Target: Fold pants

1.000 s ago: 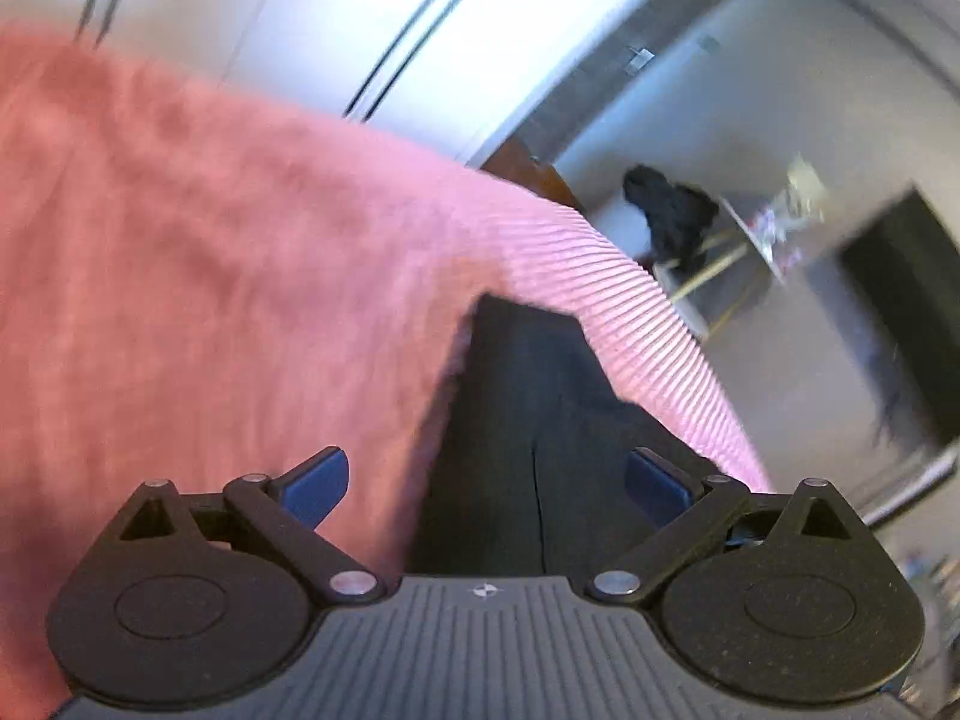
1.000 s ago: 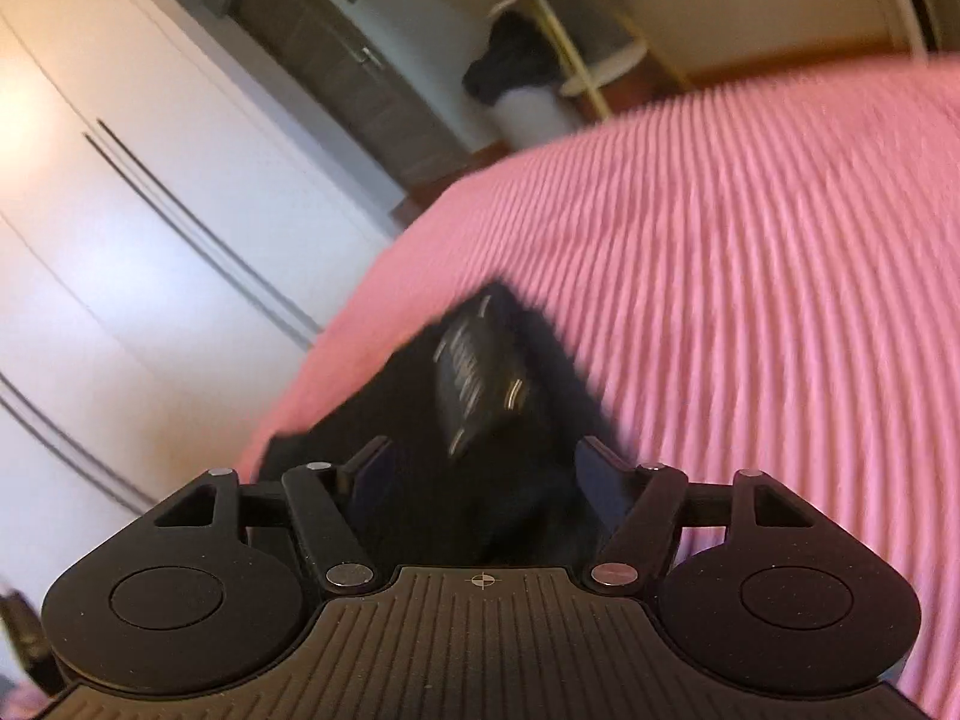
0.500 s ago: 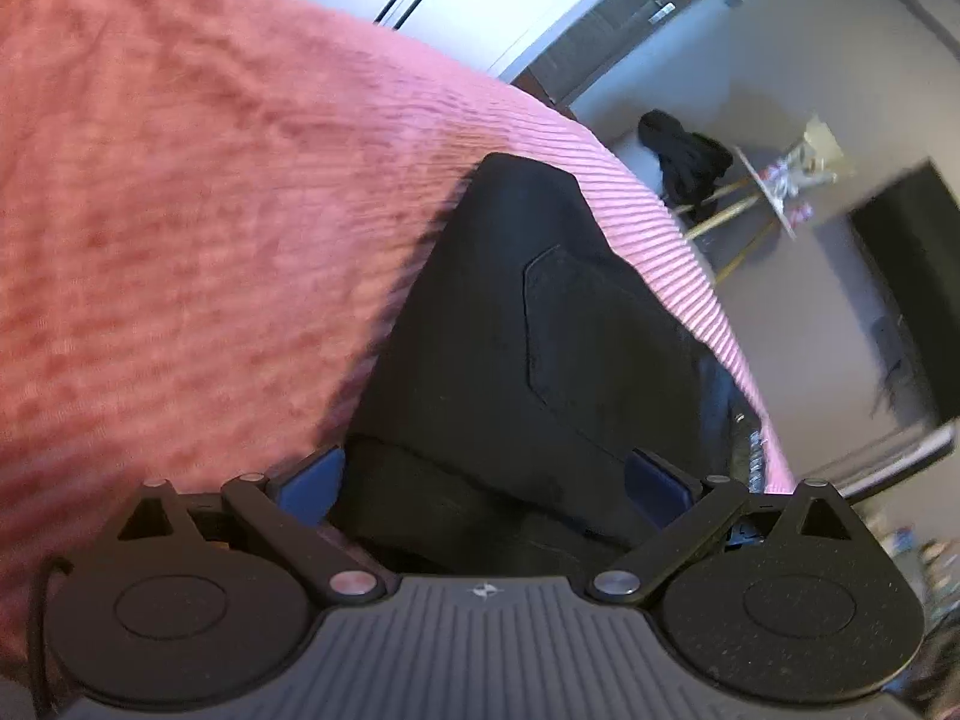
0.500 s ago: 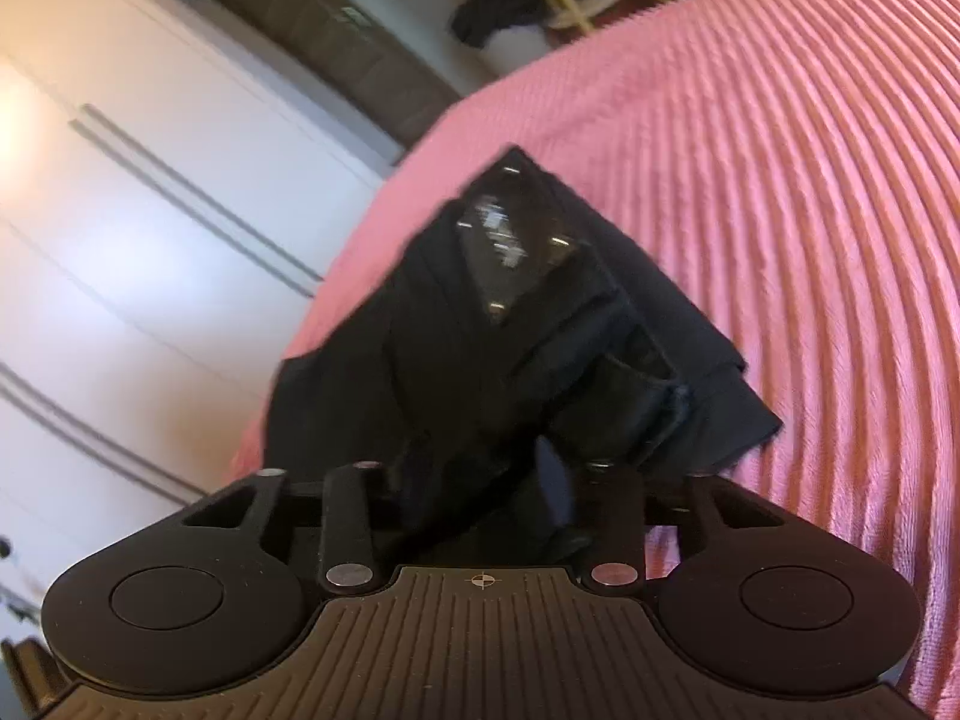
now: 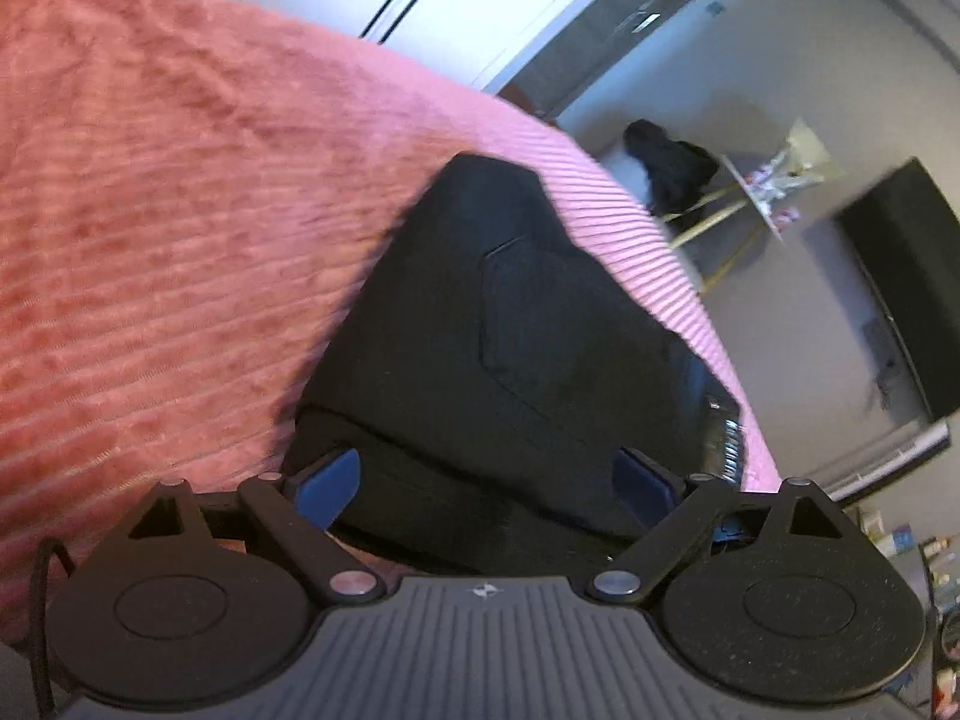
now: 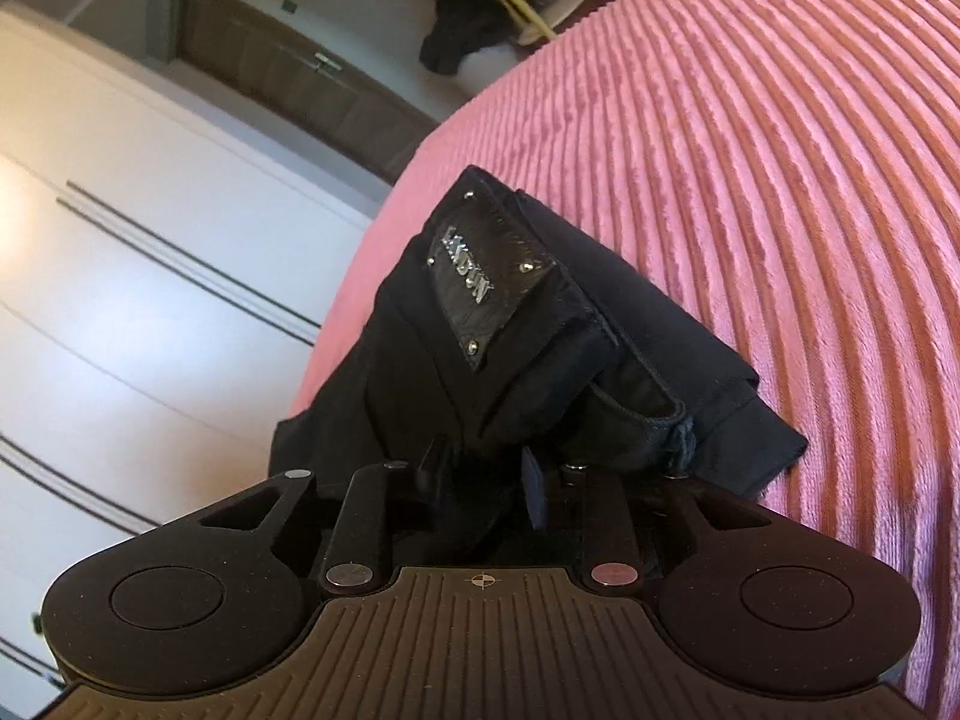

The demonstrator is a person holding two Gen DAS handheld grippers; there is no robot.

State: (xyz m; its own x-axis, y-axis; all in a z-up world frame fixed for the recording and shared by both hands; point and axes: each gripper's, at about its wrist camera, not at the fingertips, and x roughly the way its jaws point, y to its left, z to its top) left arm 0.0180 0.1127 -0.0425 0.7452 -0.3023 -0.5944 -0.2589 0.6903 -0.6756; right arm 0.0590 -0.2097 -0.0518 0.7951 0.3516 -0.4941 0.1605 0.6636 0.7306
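Observation:
Black pants (image 5: 516,348) lie folded in a compact stack on a pink ribbed bedspread (image 5: 180,228). A back pocket faces up in the left wrist view. In the right wrist view the pants (image 6: 540,372) show a shiny waistband label (image 6: 480,282) and a belt loop. My left gripper (image 5: 486,480) is open, its blue fingertips (image 5: 327,480) straddling the near edge of the stack. My right gripper (image 6: 486,480) has its jaws close together on the near edge of the pants.
The bedspread (image 6: 780,180) spreads wide to the right of the stack. A white wardrobe (image 6: 120,270) stands beyond the bed's edge. A small round table with a black garment (image 5: 672,168) and a dark screen (image 5: 900,276) stand across the room.
Both grippers have come down close to the stack, which now looks larger in each view. The right gripper's jaws have closed on the pants' near edge. The left jaws stay open.

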